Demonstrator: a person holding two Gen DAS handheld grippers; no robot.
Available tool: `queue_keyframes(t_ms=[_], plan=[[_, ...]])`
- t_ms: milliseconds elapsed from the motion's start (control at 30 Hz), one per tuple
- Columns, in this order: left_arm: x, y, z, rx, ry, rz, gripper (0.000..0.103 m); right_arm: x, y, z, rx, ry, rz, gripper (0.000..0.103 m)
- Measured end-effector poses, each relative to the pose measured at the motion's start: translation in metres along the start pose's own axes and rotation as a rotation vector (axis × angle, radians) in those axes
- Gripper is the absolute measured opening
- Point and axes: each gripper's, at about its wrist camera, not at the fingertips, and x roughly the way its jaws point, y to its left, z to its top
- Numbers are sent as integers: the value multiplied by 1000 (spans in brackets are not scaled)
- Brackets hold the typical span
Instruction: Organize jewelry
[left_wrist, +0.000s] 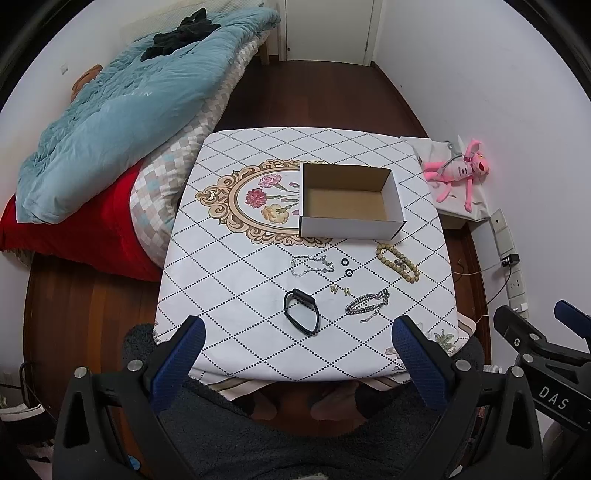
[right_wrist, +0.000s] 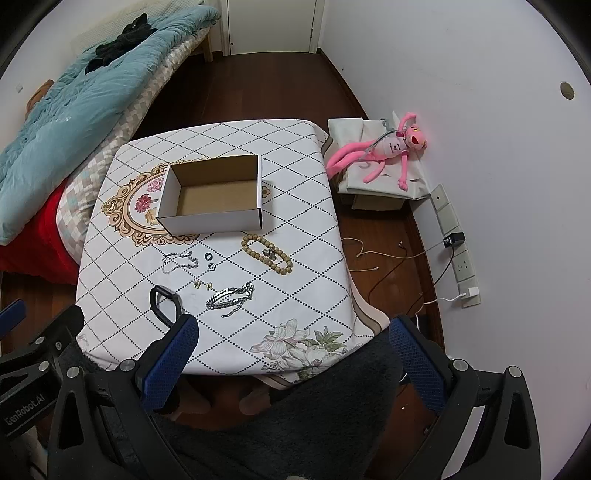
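An open cardboard box (left_wrist: 349, 221) (right_wrist: 210, 219) stands empty on the patterned table (left_wrist: 240, 295) (right_wrist: 295, 236). In front of it lie a thin silver chain (left_wrist: 312, 264) (right_wrist: 179, 260), two small black rings (left_wrist: 346, 266) (right_wrist: 209, 260), a wooden bead bracelet (left_wrist: 397, 263) (right_wrist: 266, 254), small gold letter charms (left_wrist: 340, 290) (right_wrist: 202, 285), a thick silver chain (left_wrist: 367, 304) (right_wrist: 231, 297) and a black wristband (left_wrist: 302, 311) (right_wrist: 164, 301). My left gripper (left_wrist: 299, 332) hovers open above the table's near edge. My right gripper (right_wrist: 293, 336) is open too, above the near right corner. Neither holds anything.
A bed with a blue duvet (left_wrist: 122, 110) and a red blanket (left_wrist: 74, 229) lies left of the table. A pink plush toy (right_wrist: 384, 151) rests on a covered box at the right wall, with sockets and cables (right_wrist: 461, 266) below. A dark fleece garment (left_wrist: 277, 435) is near me.
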Motion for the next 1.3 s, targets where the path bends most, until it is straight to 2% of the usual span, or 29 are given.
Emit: queue_keyframes(t_ms=[1300], plan=[[-8,-3,3,1,-3,-6,103,-12,-3,5,5,-12,1,103]])
